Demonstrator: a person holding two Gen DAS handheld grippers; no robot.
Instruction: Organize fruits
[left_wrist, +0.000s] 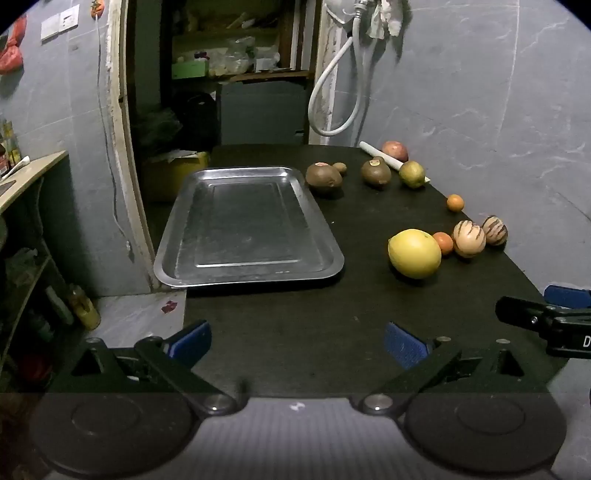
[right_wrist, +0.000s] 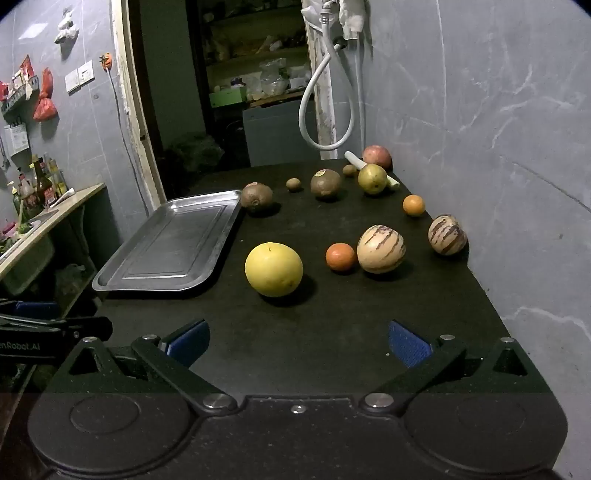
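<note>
Hovering low over the near edge of the dark worktop (right_wrist: 332, 332), both sets of tongs stand spread wide with nothing between their blue pads. Ahead of the left tongs (left_wrist: 297, 341) lies the empty steel tray (left_wrist: 247, 225), close to the worktop's left edge. Just past the tray's far right corner sits a brown kiwi-like fruit (right_wrist: 256, 197), then a tiny brown one (right_wrist: 293, 184), another large brown one with a sticker (right_wrist: 325, 183), a yellow-green pear-shaped fruit (right_wrist: 372, 178) and a reddish apple (right_wrist: 376, 156) at the back.

Straight ahead of the right tongs (right_wrist: 297, 341) rests the big yellow citrus (right_wrist: 273, 268), nearest of all; to its right sit a small orange (right_wrist: 340, 256), a striped melon-like fruit (right_wrist: 381, 249) touching or nearly so, a second striped one (right_wrist: 447, 234) by the wall, and another orange (right_wrist: 413, 205) beyond.

I would start with the yellow citrus: come over its widest part and close gently, as round fruit rolls. The right tongs could then carry it left onto the tray.
</note>
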